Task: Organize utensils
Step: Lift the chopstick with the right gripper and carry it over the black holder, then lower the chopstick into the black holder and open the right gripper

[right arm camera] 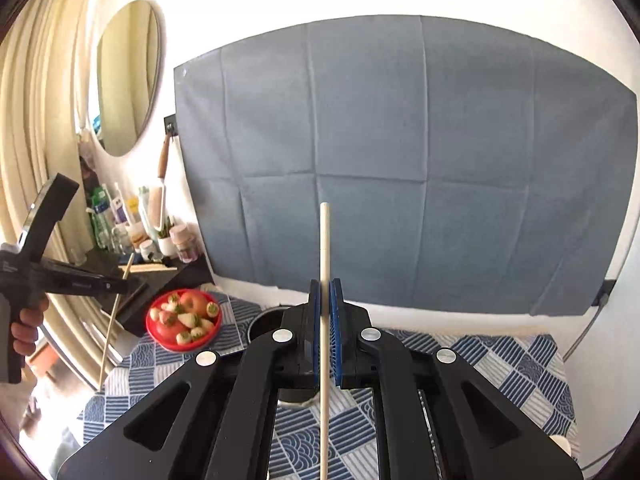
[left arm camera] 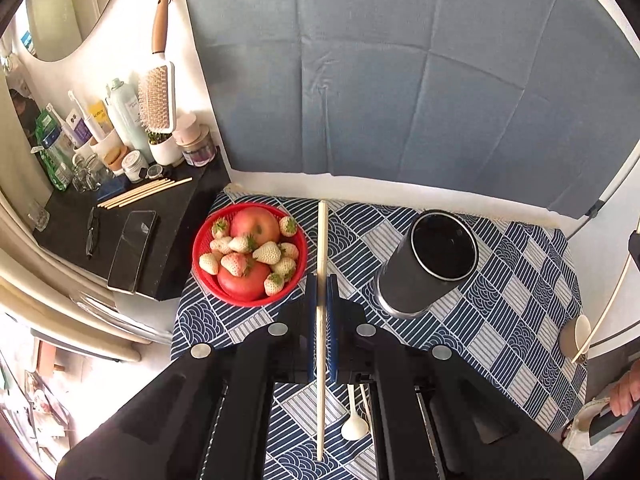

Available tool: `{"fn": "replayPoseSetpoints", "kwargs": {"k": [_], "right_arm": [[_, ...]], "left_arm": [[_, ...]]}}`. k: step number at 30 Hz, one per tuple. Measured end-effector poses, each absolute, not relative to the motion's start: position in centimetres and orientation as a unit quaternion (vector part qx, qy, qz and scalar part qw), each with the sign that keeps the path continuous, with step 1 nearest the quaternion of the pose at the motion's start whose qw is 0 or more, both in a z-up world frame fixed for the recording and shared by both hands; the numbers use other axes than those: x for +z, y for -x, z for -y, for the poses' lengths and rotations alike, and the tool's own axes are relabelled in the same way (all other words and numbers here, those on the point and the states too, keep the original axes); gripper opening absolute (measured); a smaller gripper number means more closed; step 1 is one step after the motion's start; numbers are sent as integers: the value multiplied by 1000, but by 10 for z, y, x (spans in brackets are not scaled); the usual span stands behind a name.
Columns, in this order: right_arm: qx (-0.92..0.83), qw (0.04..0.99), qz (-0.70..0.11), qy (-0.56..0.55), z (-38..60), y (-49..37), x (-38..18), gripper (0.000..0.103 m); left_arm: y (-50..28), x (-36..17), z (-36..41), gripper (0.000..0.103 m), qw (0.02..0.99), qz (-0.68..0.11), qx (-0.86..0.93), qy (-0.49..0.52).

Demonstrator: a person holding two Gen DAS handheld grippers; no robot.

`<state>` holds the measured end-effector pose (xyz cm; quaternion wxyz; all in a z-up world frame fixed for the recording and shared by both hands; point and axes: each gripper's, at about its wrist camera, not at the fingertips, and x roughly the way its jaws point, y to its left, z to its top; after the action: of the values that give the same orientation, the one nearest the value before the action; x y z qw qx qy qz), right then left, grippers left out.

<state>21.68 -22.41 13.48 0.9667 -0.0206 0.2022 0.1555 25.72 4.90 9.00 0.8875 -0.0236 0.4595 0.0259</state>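
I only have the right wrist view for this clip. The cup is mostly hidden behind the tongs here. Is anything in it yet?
Observer: No. In the left wrist view the dark cup stands upright and looks empty inside.
Operator: Anything left on the cloth?
Observer: Yes, a white spoon lies on the patterned cloth, below the left tongs.
Operator: Is that chopstick really gripped?
Observer: Yes, the left tongs are shut on a chopstick.

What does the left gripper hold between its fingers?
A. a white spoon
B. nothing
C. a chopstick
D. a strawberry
C: in the left wrist view, the left gripper is shut on a chopstick, while the white spoon lies on the tablecloth below.
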Motion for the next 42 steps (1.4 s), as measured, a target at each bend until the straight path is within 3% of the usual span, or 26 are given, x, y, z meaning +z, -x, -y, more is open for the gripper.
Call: {"fn": "replayPoseSetpoints", "kwargs": {"k": [20, 42], "right_arm": [[235, 958, -166, -16, 205, -298, 139, 5], [260, 946, -191, -25, 167, -370, 99, 5]], "left_arm": [[-312, 118, -21, 5, 937, -304, -142, 100], [-386, 68, 3, 5, 919, -298, -230, 119]]}}
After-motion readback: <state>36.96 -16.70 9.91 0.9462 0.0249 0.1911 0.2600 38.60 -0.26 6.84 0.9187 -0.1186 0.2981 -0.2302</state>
